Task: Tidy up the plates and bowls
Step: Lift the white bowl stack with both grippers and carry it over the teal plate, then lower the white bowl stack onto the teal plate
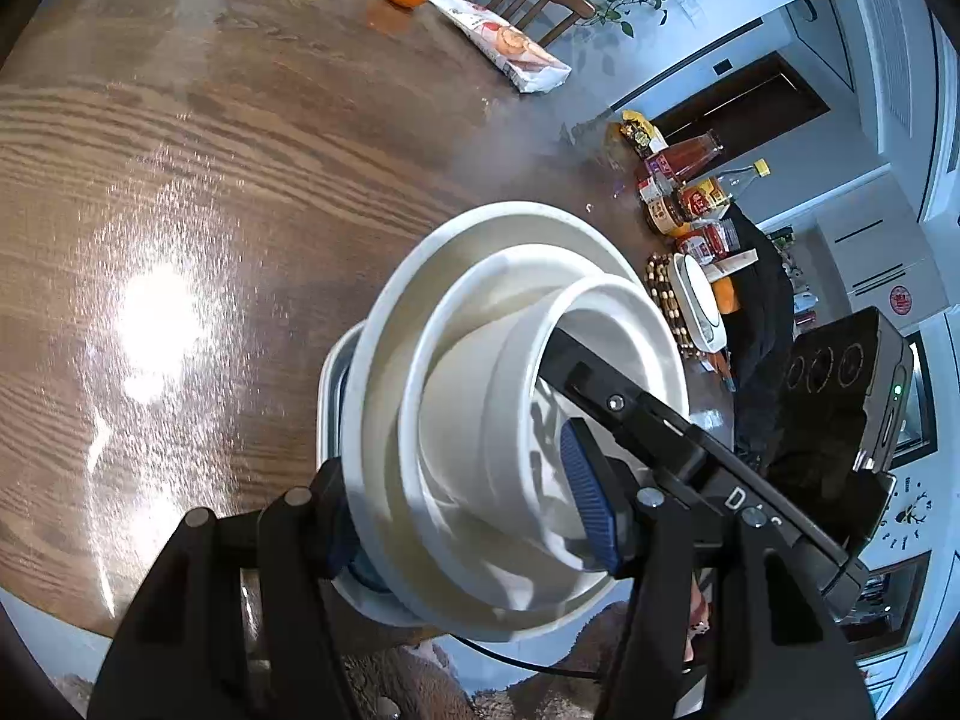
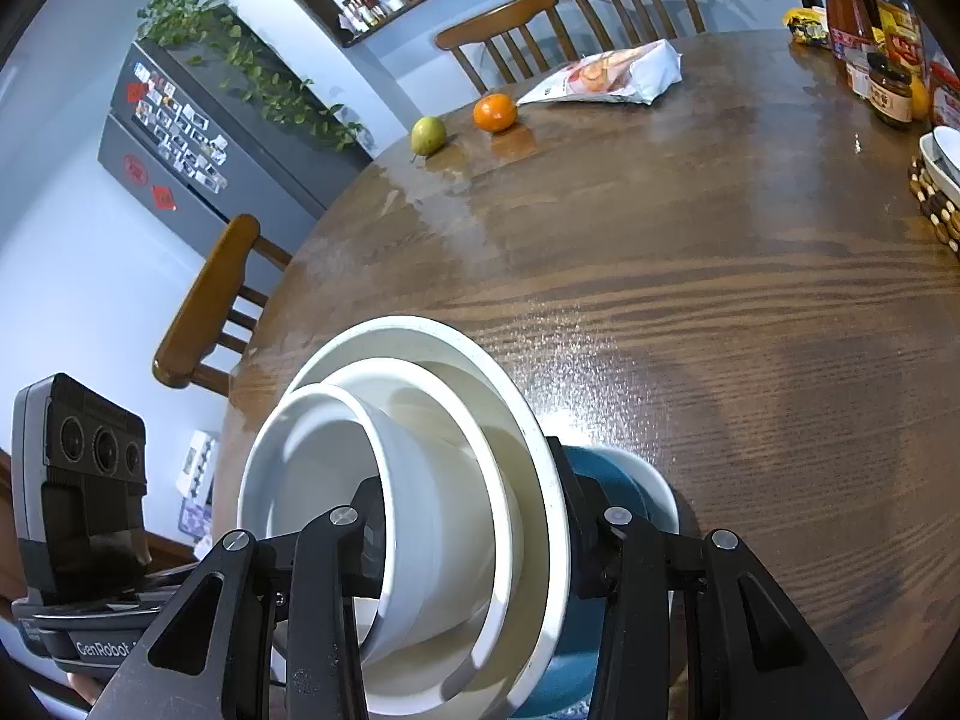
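Two grippers grasp one nested stack of white bowls (image 1: pixel 480 420) at the bottom centre of both views. Left gripper (image 1: pixel 474 528) is clenched across the stack's near rim; right gripper (image 2: pixel 474 546) is clenched on the opposite rim, a blue bowl (image 2: pixel 600 540) beneath. Behind lies the wooden counter (image 1: pixel 210 180). Farther back, upper frame: orange (image 2: pixel 494 112), pear (image 2: pixel 428 134), snack bag (image 2: pixel 606 81).

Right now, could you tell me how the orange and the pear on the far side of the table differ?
The orange is bright orange and round; the pear is yellow-green and tapers toward the top. The orange lies close beside the white snack bag, while the pear sits apart, nearer the table edge. Both are whole fruit resting on the bare wooden tabletop, each untouched by either claw.
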Available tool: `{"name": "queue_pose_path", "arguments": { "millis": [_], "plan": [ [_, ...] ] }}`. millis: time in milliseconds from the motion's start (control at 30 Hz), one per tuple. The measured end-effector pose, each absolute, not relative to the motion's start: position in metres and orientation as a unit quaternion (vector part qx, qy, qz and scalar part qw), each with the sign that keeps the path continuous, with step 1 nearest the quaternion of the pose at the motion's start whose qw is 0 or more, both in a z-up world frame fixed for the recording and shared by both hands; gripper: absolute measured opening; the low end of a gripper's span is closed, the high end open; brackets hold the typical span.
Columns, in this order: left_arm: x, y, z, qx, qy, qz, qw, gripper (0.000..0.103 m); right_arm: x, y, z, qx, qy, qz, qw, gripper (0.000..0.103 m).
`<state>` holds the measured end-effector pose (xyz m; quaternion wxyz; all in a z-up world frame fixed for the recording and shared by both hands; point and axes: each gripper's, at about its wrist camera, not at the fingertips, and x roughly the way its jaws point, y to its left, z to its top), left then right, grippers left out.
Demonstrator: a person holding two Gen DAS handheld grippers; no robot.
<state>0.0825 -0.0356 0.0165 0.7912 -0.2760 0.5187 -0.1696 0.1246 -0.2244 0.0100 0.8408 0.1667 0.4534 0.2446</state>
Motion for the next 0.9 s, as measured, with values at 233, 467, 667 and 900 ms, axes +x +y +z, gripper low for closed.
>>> {"name": "queue_pose_path", "arguments": {
  "millis": [233, 467, 667, 900],
  "plan": [
    [0.078, -0.039, 0.013, -0.277, 0.522, -0.173, 0.788, 0.057, 0.116, -0.228, 0.006, 0.161, 0.455, 0.240, 0.842, 0.043],
    [0.078, -0.039, 0.007, -0.279, 0.529, -0.173, 0.783, 0.057, 0.113, -0.228, 0.002, 0.160, 0.458, 0.238, 0.841, 0.043],
    [0.079, -0.037, 0.002, -0.285, 0.535, -0.172, 0.777, 0.057, 0.113, -0.226, -0.003, 0.160, 0.465, 0.236, 0.838, 0.043],
    [0.083, -0.037, -0.006, -0.288, 0.543, -0.174, 0.769, 0.057, 0.113, -0.225, -0.009, 0.158, 0.472, 0.230, 0.837, 0.043]
  ]
}}
